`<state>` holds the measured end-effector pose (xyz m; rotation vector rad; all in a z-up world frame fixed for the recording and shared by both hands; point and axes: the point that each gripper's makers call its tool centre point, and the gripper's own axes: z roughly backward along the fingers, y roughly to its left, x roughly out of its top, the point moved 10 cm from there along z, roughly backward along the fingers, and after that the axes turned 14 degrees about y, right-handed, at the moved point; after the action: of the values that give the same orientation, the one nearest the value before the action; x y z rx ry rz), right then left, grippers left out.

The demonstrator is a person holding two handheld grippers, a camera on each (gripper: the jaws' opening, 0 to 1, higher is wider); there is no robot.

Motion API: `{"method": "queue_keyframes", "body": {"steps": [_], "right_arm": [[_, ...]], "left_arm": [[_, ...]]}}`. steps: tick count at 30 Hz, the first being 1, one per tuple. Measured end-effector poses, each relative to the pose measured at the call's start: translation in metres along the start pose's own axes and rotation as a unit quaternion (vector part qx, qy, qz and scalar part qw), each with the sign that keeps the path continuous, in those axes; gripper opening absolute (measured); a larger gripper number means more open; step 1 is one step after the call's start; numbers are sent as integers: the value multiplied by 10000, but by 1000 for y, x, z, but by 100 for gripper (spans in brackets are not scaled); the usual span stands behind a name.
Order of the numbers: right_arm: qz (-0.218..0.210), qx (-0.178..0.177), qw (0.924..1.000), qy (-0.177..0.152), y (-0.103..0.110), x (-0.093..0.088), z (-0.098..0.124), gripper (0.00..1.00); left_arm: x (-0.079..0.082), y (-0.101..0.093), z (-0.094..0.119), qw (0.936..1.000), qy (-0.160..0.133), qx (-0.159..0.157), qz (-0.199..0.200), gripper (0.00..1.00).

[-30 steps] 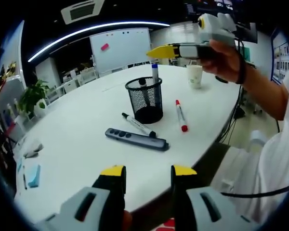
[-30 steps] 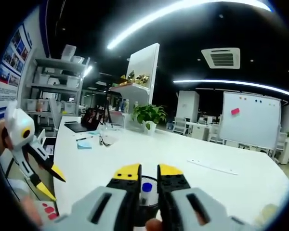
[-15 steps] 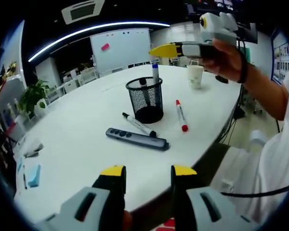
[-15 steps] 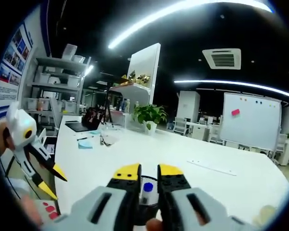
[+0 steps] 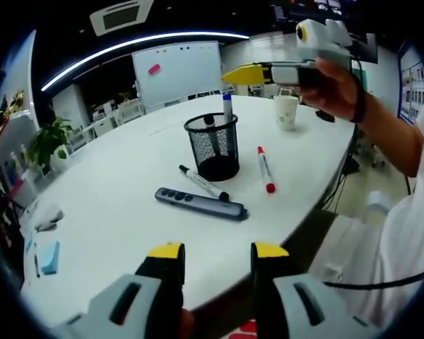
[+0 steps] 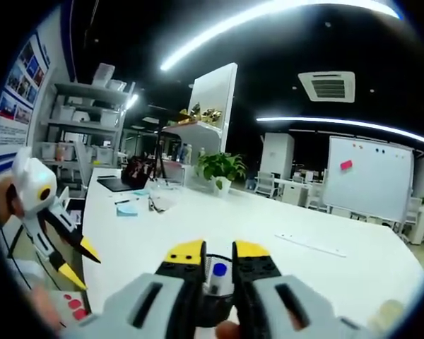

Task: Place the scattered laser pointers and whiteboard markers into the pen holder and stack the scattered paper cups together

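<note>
Markers and a pointer are lying loose beside the mesh pen holder [image 5: 213, 147], which is standing near the middle of the white surface [image 5: 113, 212] with a blue-capped marker [image 5: 227, 106] and a dark one already upright inside. The right gripper [image 5: 234, 73] is hanging directly above that holder; its yellow jaws are looking almost shut in the left gripper view. In the right gripper view the blue cap [image 6: 218, 269] is showing in the slim gap between them, but whether they are pinching it or merely framing it I cannot tell.

The left gripper [image 5: 218, 251] is hovering over the near edge of the surface, jaws parted to a moderate gap with nothing between them. Straight ahead of it the grey laser pointer [image 5: 201, 204] is lying nearest, its long axis running crosswise to the jaws. Just behind that, the black marker [image 5: 204, 183] is lying at a slant, one end close to the holder's base. The red marker [image 5: 266, 169] is lying to the right of the holder, pointing roughly from the holder toward the near edge, cap end nearer.

A paper cup [image 5: 286, 111] is standing upright toward the far right edge, well apart from everything else.

Judging by position, the left gripper is nearer the pointer, and would probably need rolling to close across its narrow width.
</note>
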<state>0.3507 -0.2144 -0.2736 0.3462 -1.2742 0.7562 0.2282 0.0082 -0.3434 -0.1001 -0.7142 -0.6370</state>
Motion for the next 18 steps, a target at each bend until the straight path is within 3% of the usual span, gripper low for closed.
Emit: {"method": "queue_keyframes", "body": {"steps": [18], "right_arm": [[-106,-113,9999,-20,-4,-7,6,14]], "left_arm": [[1,0,0,10000,4,4,-31,38]]}}
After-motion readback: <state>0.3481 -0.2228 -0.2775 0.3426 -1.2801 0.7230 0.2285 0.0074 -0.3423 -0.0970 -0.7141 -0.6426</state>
